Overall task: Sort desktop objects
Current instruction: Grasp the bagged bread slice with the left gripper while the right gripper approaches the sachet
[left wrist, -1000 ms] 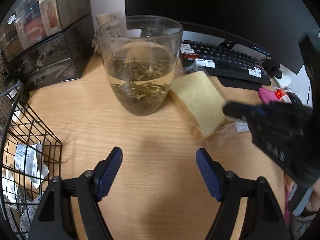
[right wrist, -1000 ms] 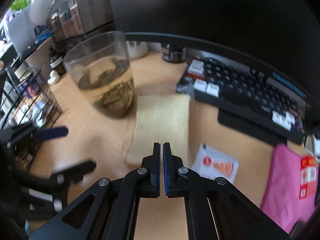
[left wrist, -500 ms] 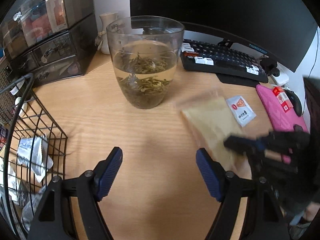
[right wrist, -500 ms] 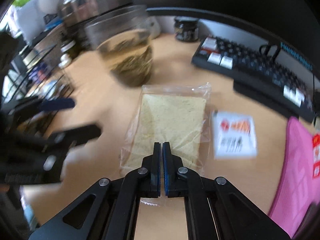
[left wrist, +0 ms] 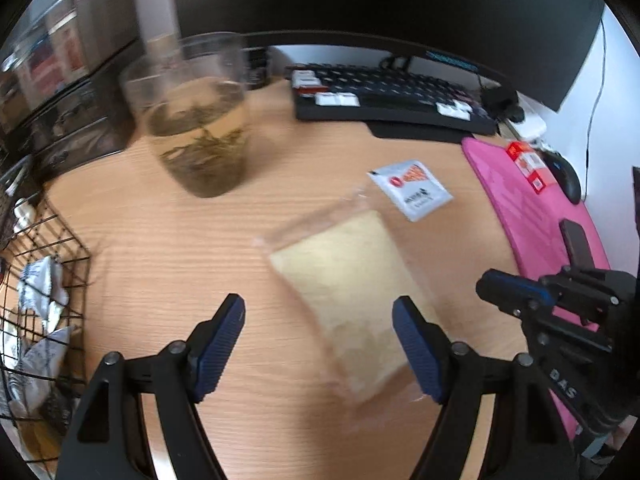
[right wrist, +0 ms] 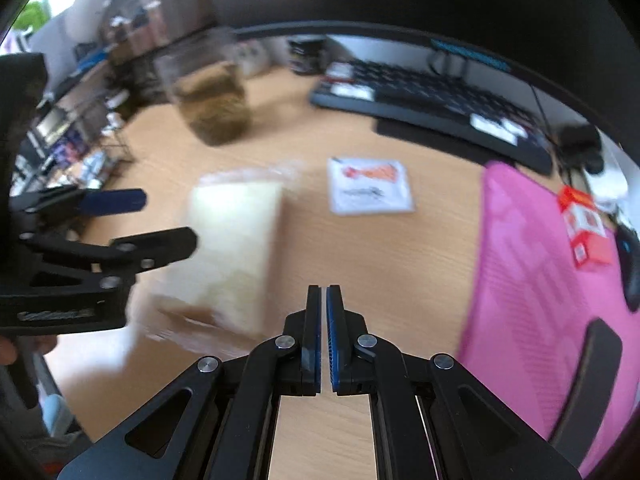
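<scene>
A slice of bread in a clear bag (left wrist: 352, 292) lies flat on the wooden desk; it also shows in the right wrist view (right wrist: 236, 248). My left gripper (left wrist: 320, 344) is open, its jaws hovering over the bag's near left part. My right gripper (right wrist: 323, 332) is shut and empty, off to the right of the bag; it shows in the left wrist view (left wrist: 516, 290). A small white sachet (left wrist: 412, 190) lies beyond the bag. A glass of tea with leaves (left wrist: 196, 136) stands at the back left.
A black wire basket (left wrist: 36, 300) with wrappers stands at the left edge. A black keyboard (left wrist: 392, 100) sits under the monitor at the back. A pink mat (right wrist: 540, 280) with a red-and-white packet (right wrist: 586, 228) covers the right side. Dark drawers (left wrist: 60, 92) stand at the back left.
The bread bag went from near the glass toward the front of the desk with my right gripper, which now sits off to its right. My left gripper swung right, over the bag.
</scene>
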`<state>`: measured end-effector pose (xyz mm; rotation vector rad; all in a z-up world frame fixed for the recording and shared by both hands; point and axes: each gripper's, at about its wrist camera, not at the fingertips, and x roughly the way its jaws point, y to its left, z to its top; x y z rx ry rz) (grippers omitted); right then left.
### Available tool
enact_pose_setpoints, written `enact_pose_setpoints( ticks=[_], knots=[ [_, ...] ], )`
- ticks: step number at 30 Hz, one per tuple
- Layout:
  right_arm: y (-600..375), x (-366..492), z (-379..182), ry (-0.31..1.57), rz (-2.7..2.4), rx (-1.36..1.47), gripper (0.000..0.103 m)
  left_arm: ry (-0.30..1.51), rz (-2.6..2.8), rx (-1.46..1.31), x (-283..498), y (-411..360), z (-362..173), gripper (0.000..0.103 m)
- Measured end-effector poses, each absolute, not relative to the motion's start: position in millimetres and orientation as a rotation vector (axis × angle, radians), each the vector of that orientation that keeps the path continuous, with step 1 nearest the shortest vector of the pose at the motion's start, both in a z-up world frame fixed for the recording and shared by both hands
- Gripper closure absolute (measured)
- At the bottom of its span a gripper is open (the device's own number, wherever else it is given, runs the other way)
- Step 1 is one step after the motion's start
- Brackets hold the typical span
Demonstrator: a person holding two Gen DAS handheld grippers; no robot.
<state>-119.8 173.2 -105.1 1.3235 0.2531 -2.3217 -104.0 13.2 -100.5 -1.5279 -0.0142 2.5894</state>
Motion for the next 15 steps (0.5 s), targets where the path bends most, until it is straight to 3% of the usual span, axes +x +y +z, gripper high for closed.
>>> enact_pose_setpoints(
  ticks=[7,15],
  knots=[
    [176.1,-124.9,-120.5,0.226,-2.274,1.335,0.099,0.002,2.541,-1.572,-115.9,41.6,-113.4,0.024],
    [173.6,-128.1,-127.8,0.210,-2.231,1.329,0.099,0.063,2.578,-1.551,-129.0,46.0,-124.5,0.007]
  ],
)
